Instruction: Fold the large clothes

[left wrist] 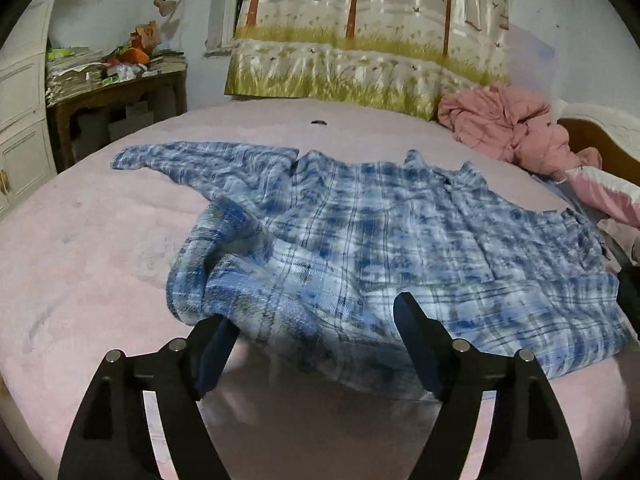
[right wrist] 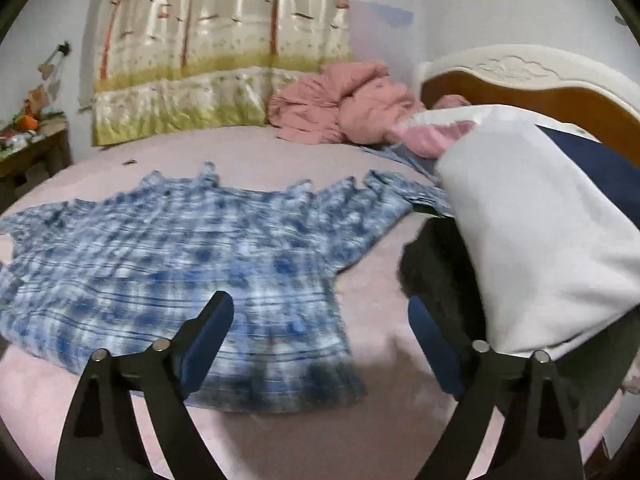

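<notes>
My bed (left wrist: 100,240), sheeted in pink, carries the blue plaid shirt (left wrist: 380,232) spread flat; beyond the shirt lies a crumpled pink quilt (left wrist: 504,124).

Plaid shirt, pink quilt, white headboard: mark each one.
plaid shirt (left wrist: 400,232), left wrist view, middle of its body.
pink quilt (right wrist: 340,108), right wrist view, crumpled middle.
white headboard (right wrist: 520,68), right wrist view, carved top.

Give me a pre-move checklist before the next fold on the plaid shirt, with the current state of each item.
1. Left gripper jaws open, nothing clamped: ok.
2. Right gripper jaws open and empty: ok.
3. Plaid shirt spread flat on the bed: not ok, its near left edge is bunched and lifted.
4. Left sleeve laid out straight: ok.
5. Right sleeve free: cannot tell, it runs under a white garment.
6. Pink quilt clear of the shirt: ok.
</notes>
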Motion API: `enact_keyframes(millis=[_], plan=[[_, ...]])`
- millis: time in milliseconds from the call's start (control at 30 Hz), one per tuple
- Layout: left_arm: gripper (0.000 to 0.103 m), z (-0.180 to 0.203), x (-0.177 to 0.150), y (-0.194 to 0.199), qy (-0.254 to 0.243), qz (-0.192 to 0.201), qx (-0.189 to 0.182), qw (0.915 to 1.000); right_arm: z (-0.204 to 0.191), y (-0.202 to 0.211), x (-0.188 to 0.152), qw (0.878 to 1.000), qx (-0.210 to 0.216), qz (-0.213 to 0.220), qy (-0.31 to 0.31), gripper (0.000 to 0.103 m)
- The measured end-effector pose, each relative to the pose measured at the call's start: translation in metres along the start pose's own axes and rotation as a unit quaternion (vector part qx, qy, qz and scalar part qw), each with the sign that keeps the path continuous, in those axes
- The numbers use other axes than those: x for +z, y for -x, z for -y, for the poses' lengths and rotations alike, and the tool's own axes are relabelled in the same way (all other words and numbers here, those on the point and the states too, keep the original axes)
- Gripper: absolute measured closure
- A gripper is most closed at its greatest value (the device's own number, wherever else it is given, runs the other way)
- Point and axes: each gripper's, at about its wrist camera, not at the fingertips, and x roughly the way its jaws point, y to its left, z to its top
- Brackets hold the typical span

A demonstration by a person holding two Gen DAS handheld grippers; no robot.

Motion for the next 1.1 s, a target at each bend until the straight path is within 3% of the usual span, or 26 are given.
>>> enact_keyframes(millis=[133,300,433,500,567,600,633,733,867,967,1100], plan=[[0.024,-0.003,0.006,0.016,0.006,0.035,-0.008,0.9994,-0.013,0.001,0.0,0.999,0.033,0.006,0.016,0.005],[0.015,-0.014,0.015,0.036,0.015,0.083,0.008,0.9964,-0.039,0.001,-0.009,0.997,0.018,0.015,0.079,0.004],[0.015,-0.038,0.037,0.026,0.064,0.069,-0.021,0.9954,-0.05,-0.002,-0.014,0.995,0.019,0.015,0.098,0.004],[0.015,-0.048,0.063,0.003,0.058,0.042,-0.035,0.9968,-0.052,-0.011,-0.012,0.996,0.02,0.008,0.086,0.004],[0.015,-0.057,0.08,-0.024,0.051,0.009,-0.024,0.9984,-0.051,-0.024,-0.007,0.998,0.018,-0.009,0.056,0.004],[0.015,-0.067,0.09,-0.047,0.069,-0.033,-0.015,0.997,-0.049,-0.032,-0.005,0.999,0.018,-0.017,0.037,0.005],[0.015,-0.079,0.095,-0.061,0.095,-0.046,-0.021,0.9942,-0.047,-0.039,-0.005,0.999,0.024,-0.027,0.02,0.005],[0.015,-0.103,0.104,-0.097,0.137,-0.065,-0.029,0.988,-0.044,-0.064,-0.007,0.996,0.057,-0.066,-0.008,0.007],[0.015,-0.139,0.107,-0.154,0.166,-0.095,-0.002,0.9814,-0.055,-0.091,-0.019,0.992,0.036,-0.121,0.011,0.011],[0.016,-0.173,0.099,-0.191,0.217,-0.096,0.004,0.9715,-0.052,-0.093,-0.02,0.991,0.048,-0.123,0.001,0.011],[0.016,-0.198,0.098,-0.209,0.239,-0.027,-0.042,0.9698,-0.045,-0.104,-0.017,0.989,0.06,-0.132,-0.025,0.011]])
